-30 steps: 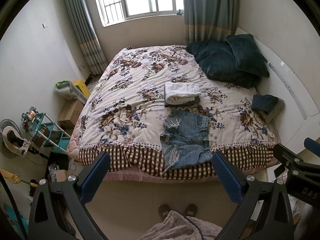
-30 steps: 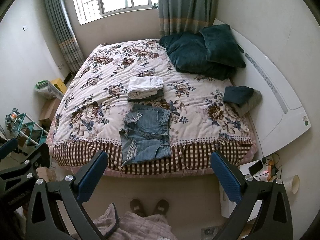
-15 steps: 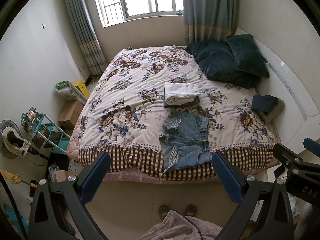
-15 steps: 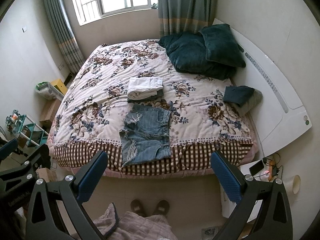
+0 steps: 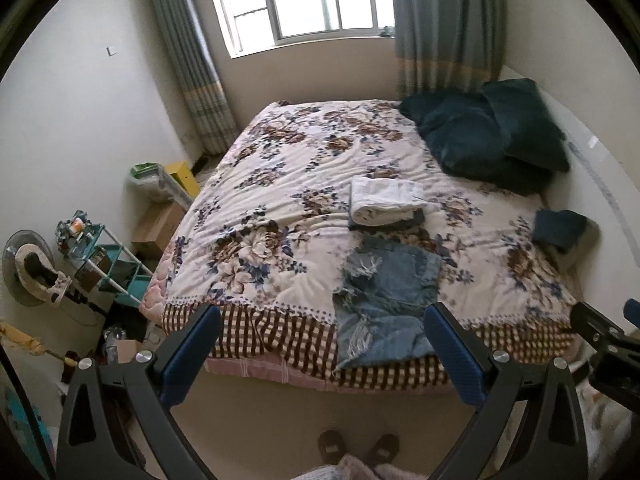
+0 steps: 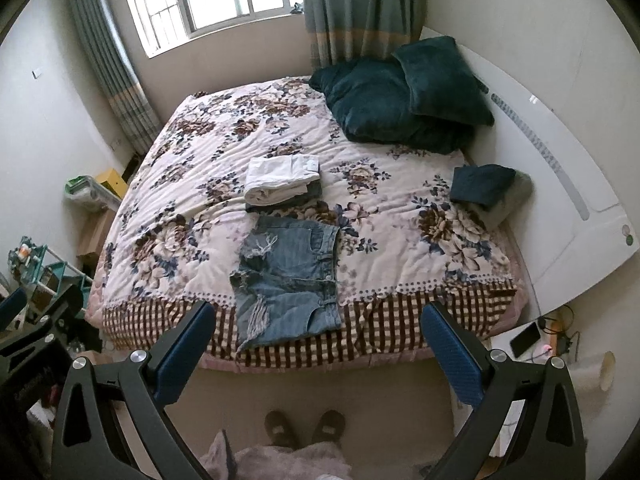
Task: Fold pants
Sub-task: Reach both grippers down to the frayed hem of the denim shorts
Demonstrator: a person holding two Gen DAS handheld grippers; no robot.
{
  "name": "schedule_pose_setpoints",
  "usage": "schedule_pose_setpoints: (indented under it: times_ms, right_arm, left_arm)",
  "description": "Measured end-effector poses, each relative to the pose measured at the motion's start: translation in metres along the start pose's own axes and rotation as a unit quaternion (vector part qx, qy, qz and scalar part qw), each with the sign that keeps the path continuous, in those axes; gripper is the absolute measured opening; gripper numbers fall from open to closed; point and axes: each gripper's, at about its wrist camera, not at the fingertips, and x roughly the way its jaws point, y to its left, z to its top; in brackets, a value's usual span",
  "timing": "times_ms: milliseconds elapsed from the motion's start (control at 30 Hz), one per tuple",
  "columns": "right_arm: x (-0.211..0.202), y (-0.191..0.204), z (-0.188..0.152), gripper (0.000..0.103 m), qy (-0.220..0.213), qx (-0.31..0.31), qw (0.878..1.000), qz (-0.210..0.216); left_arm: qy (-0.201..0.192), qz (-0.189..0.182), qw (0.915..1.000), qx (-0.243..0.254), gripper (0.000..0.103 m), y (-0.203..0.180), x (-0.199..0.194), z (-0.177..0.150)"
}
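Note:
Frayed blue denim shorts (image 5: 386,300) lie flat at the near edge of the floral bed (image 5: 280,208), with the hems hanging over the checked border; they also show in the right wrist view (image 6: 290,276). Behind them sits a folded stack with white pants on top (image 5: 386,202), also seen in the right wrist view (image 6: 282,178). My left gripper (image 5: 322,352) is open and empty, held well above the floor in front of the bed. My right gripper (image 6: 318,350) is open and empty at a similar height, to the right of the left one.
Dark teal pillows (image 6: 400,100) lie at the head by the white headboard (image 6: 560,184). A small folded teal cloth (image 6: 482,184) lies at the bed's right side. A teal shelf (image 5: 104,264), a fan and boxes crowd the floor on the left. A phone (image 6: 525,339) lies on the right.
Both grippers have moved slightly nearer the bed, so the shorts appear a little larger. Nothing on the bed has moved.

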Motion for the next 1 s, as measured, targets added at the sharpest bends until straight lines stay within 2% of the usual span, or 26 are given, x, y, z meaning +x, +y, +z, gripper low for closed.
schedule_pose_setpoints:
  times_ms: [100,233,467,667,800,1000]
  right_arm:
    - [0.046,-0.007,0.011,0.103,0.009,-0.001,1.0,0.002]
    - [0.107,-0.011,0.026,0.103,0.03,-0.001,0.999,-0.012]
    - [0.233,-0.038,0.052,0.103,0.09,0.027,0.995,-0.01]
    - [0.357,-0.044,0.09,0.103,0.142,0.055,0.988,-0.017]
    - [0.45,-0.044,0.118,0.103,0.169,0.061,0.984,-0.015]
    - [0.604,-0.045,0.138,0.103,0.21,0.036,0.977,-0.014]
  left_arm:
    - [0.006,0.022,0.9997,-0.001,0.103,-0.013,0.033,0.002]
    - [0.035,0.036,0.9987,0.012,0.103,-0.029,0.079,0.002]
    - [0.081,0.033,0.9955,0.036,0.103,-0.048,0.179,0.024]
    - [0.143,-0.006,0.9884,0.052,0.103,-0.067,0.295,0.058]
    - [0.167,-0.02,0.9822,0.084,0.103,-0.09,0.382,0.076]
    - [0.21,-0.032,0.97,0.118,0.103,-0.123,0.517,0.081]
